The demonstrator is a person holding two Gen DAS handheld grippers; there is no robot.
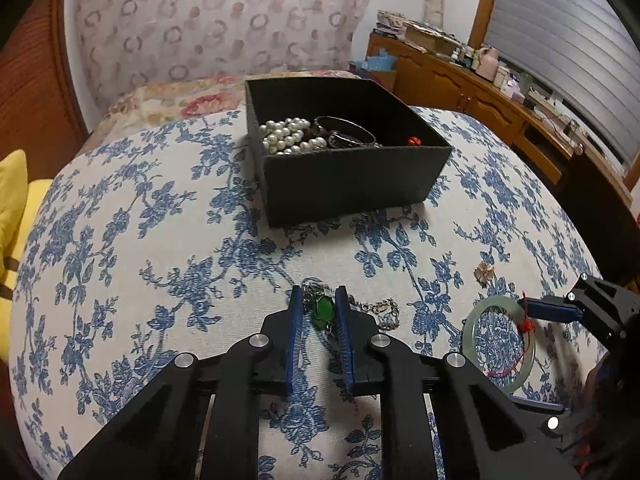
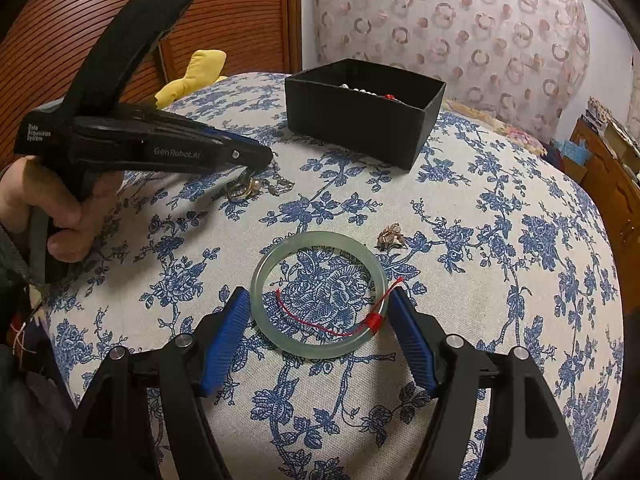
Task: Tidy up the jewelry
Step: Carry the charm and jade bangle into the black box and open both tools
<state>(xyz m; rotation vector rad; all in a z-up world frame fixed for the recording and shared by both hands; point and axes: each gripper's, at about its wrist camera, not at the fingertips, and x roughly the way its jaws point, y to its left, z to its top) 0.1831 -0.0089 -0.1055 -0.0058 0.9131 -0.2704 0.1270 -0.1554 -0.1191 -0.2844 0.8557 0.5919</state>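
Your left gripper (image 1: 319, 304) is low over the blue-flowered cloth (image 1: 160, 240), and its two blue fingers (image 1: 295, 320) stand a little apart, one on each side of the green pendant (image 1: 324, 309); from the pictures you cannot tell if the pads already touch the stone. The pendant's chain (image 1: 380, 309) lies in a loose heap just past the right finger and also under the fingertips. Ahead of this gripper, well apart from it, stands the black box (image 1: 344, 184), and inside it you see a pearl necklace (image 1: 290, 136), a dark bangle (image 1: 348, 132) and a small red piece (image 1: 414, 141). Your right gripper (image 2: 316, 300) is spread wide, with the pale green jade bangle (image 2: 320, 346) lying flat on the cloth between its fingers; the right finger (image 2: 412, 344) is just beside the red thread (image 2: 374, 320) tied on the ring, and the left finger (image 2: 224, 344) is near the rim but not touching. A small gold brooch (image 2: 390, 237) lies just beyond the bangle, to the front-right of this gripper.
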